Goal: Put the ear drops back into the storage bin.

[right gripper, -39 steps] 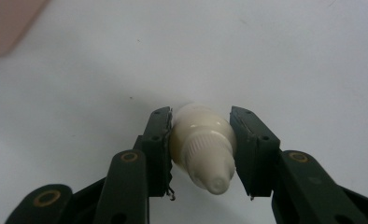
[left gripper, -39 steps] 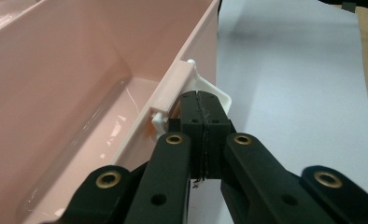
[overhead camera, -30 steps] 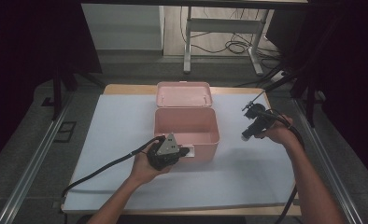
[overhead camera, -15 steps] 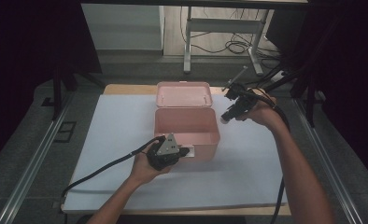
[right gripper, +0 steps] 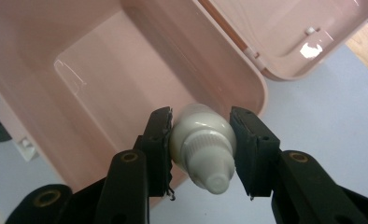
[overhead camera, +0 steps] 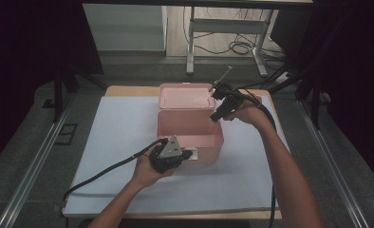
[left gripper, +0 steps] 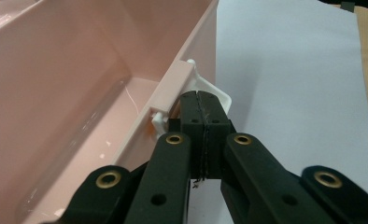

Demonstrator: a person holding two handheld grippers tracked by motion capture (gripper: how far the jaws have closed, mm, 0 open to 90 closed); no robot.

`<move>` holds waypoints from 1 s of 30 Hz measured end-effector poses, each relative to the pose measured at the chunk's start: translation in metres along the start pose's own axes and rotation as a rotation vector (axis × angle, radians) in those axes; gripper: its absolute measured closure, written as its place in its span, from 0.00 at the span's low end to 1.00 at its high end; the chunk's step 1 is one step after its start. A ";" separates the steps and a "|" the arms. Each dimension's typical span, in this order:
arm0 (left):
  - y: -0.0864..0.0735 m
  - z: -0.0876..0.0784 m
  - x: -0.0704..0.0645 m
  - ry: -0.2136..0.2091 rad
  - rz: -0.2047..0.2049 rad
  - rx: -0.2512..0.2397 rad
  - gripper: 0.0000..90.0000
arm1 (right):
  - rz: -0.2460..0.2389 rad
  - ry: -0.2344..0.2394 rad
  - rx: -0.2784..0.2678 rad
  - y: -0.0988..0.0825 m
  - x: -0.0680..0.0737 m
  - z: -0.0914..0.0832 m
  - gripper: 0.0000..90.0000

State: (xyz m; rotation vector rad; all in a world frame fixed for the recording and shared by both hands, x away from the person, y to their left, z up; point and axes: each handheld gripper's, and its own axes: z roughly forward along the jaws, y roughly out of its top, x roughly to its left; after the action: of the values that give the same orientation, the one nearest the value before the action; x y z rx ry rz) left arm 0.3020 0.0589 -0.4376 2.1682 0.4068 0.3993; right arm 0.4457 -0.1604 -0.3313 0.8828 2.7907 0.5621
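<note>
Lower centre of the high view: the left black claw (overhead camera: 189, 154) carries a grey three-cornered plate and a thick black cable. Brass-ringed screws stud the right black claw (right gripper: 201, 151). Both forearms are unsleeved.

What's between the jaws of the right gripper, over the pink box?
A small white bottle, cap toward the camera, is clamped between the right gripper jaws above the open pink box, as the right gripper view shows.

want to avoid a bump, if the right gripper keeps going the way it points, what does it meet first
Most likely the inside of the open pink box: the right gripper, shut on a white bottle, aims down into it. Depth is unclear, so the bottle could touch the near rim first.
</note>
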 end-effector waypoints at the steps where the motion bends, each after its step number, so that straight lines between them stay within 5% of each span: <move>1: 0.000 0.000 0.000 0.001 -0.001 -0.001 1.00 | -0.002 0.001 0.000 0.001 0.000 0.002 0.67; 20: 0.000 0.000 0.000 -0.001 0.001 -0.003 1.00 | -0.053 0.008 0.130 0.019 0.009 0.084 0.67; 30: 0.000 0.000 0.000 -0.001 0.004 -0.005 1.00 | -0.085 -0.004 0.156 0.020 0.011 0.101 0.67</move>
State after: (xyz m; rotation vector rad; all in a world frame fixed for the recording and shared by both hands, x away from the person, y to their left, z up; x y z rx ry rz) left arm 0.3016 0.0588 -0.4380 2.1647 0.4009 0.4003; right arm 0.4731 -0.1082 -0.4168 0.7864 2.8840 0.3335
